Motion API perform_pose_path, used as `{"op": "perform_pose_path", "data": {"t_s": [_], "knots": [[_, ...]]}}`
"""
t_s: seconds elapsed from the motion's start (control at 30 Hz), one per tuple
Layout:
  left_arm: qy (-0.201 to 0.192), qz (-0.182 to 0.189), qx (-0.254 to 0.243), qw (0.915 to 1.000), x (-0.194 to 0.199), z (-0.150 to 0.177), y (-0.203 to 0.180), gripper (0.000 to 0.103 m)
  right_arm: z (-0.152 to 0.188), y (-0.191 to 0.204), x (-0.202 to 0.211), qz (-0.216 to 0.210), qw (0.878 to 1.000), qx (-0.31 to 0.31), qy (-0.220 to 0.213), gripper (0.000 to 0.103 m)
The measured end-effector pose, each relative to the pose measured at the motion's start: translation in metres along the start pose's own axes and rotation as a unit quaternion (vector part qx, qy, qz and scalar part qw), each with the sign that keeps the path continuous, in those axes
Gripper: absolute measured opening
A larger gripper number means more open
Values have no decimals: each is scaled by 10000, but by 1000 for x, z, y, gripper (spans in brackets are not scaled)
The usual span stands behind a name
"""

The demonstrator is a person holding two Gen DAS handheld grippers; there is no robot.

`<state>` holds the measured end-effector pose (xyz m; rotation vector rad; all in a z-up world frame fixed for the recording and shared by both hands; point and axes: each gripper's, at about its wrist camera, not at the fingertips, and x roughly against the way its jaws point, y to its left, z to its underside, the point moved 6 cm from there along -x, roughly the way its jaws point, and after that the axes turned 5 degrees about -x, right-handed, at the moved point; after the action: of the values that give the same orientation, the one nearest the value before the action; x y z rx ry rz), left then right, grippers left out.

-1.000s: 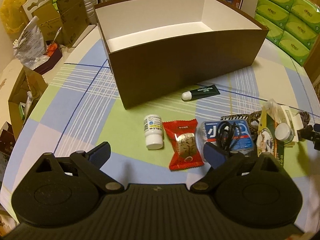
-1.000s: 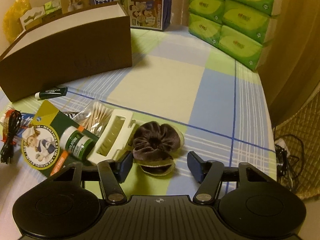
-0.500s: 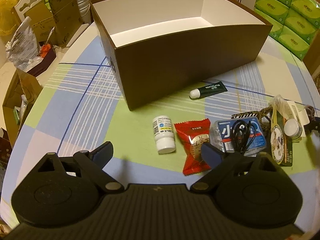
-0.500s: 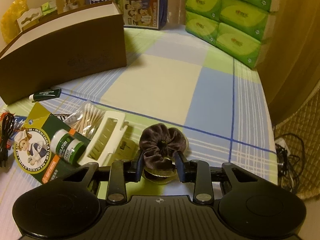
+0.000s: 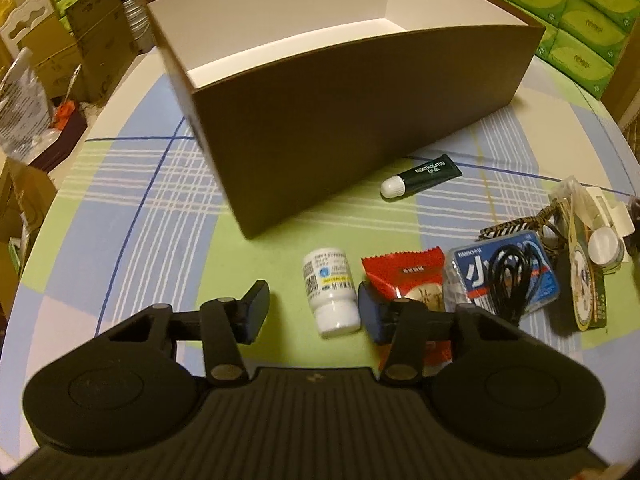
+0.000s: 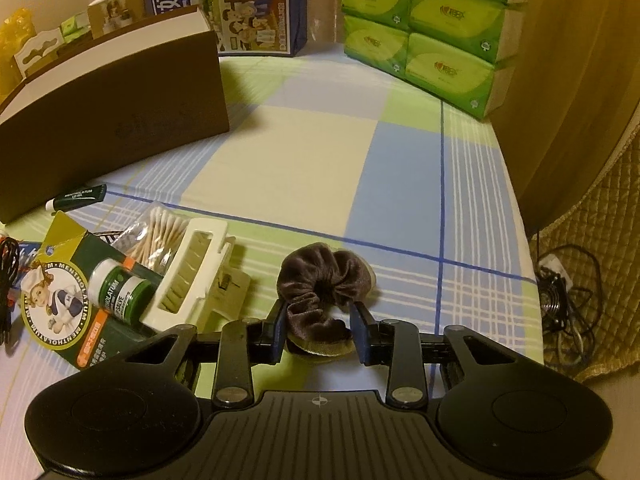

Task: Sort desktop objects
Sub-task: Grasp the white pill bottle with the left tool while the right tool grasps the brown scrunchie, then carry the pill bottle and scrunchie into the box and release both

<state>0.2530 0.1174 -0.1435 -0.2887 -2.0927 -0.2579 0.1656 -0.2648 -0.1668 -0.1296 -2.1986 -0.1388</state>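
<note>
Your left tool point(image 5: 310, 312) has just been closing around the white pill bottle point(image 5: 331, 292), which lies on its side on the checked surface point(image 5: 152, 216). Its right pad touches the bottle's cap end, but the left pad stands clear of it with a gap, so the bottle is bracketed and not yet clamped. Just right of the bottle lie the red snack packet point(image 5: 404, 276) and the blue pack point(image 5: 504, 276) with a black cable coiled on it. The brown box point(image 5: 360, 120), open and white inside, stands just beyond, with the dark green lip-balm tube point(image 5: 422, 175) at its foot.

Your right tool point(image 6: 318, 334) is clamped on the brown velvet scrunchie point(image 6: 324, 280), its pads pressed into the fabric from both sides. Beside it lie the white plastic clip point(image 6: 192, 272), the bag of cotton swabs point(image 6: 160, 232) and the green carded ointment jar point(image 6: 116, 292)
</note>
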Motion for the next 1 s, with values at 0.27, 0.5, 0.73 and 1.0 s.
{"op": "perform_pose_path", "data": {"t_s": [0.27, 0.5, 0.73, 1.0], "knots": [[10, 159, -124, 9998, -12, -4, -5, 23, -1, 0, -4, 10, 10000, 20, -26, 31], [28, 123, -136, 9998, -9, 2, -4, 22, -2, 3, -4, -62, 9997, 228, -29, 19], [-17, 190, 77, 9998, 10, 10, 0, 22, -4, 0, 3, -169, 9995, 257, 18, 10], [-253, 348, 50, 9991, 46, 1, -6, 22, -17, -7, 35, -550, 9983, 69, -189, 9]]}}
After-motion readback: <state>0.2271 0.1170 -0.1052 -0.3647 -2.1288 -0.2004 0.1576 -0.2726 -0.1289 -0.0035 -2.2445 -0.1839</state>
